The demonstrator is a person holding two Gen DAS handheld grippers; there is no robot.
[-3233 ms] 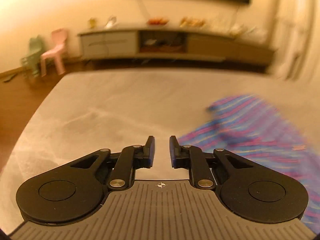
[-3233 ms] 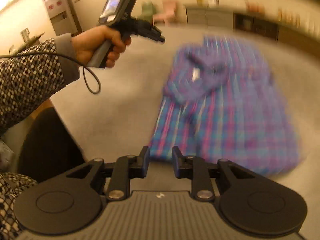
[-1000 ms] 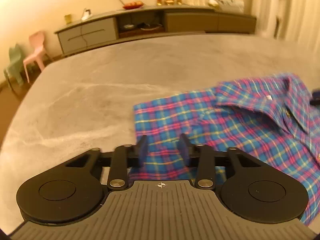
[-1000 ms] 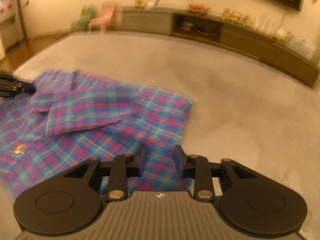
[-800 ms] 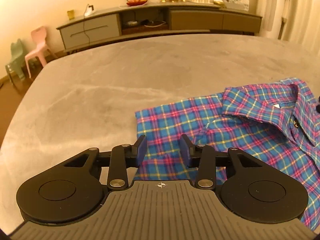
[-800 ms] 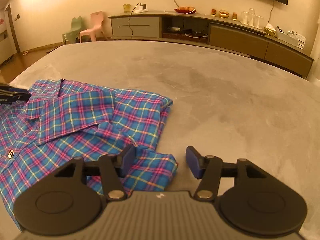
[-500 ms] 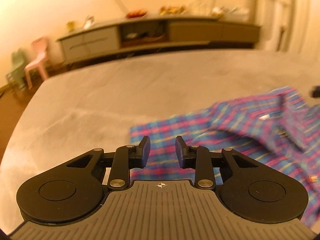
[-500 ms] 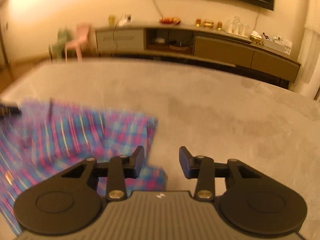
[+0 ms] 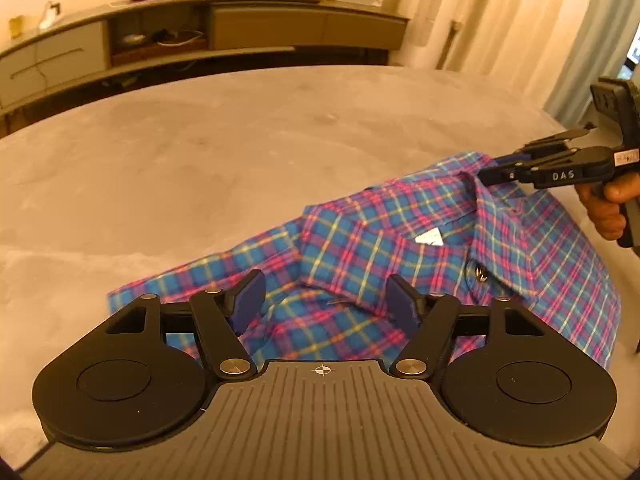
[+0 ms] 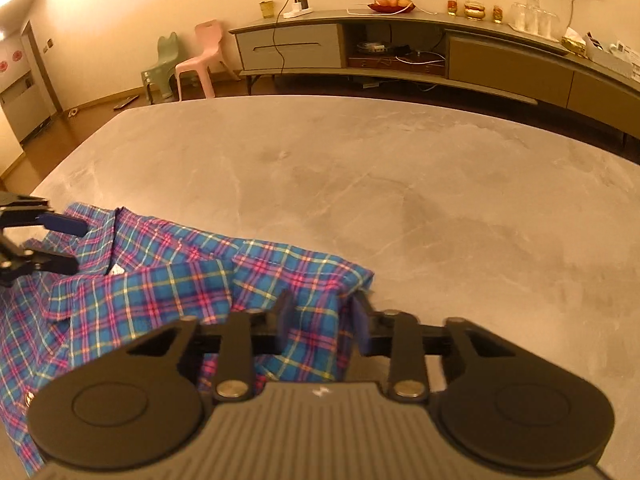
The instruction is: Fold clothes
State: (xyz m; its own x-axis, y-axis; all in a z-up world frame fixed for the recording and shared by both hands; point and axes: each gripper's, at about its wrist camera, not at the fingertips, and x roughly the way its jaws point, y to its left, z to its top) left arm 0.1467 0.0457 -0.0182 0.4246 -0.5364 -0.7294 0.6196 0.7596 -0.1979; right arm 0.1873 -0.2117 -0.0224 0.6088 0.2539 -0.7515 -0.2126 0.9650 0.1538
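Observation:
A blue and pink plaid shirt (image 9: 400, 232) (image 10: 160, 280) lies collar-up on a grey marble table (image 9: 240, 152) (image 10: 440, 200). My left gripper (image 9: 326, 302) hovers over the shirt's near shoulder. Its jaws are opening, and the pads do not touch the cloth seen between them. In the right wrist view the left gripper (image 10: 60, 244) shows at the left edge, by the collar. My right gripper (image 10: 322, 318) is at the other shoulder fold. Its jaws are closing with bunched plaid cloth between them. In the left wrist view the right gripper (image 9: 494, 170) sits at the shirt's far corner, held by a hand (image 9: 608, 208).
A long low sideboard (image 10: 400, 52) with bowls and glasses runs along the far wall. A pink chair (image 10: 200, 60) and a green chair (image 10: 160, 64) stand on the floor beyond the table's far left corner. Curtains (image 9: 500, 20) hang at the right.
The left jaws have spread wider, and that view has swung right to take in the other gripper and hand. The right jaws have narrowed around the shirt's shoulder fold.

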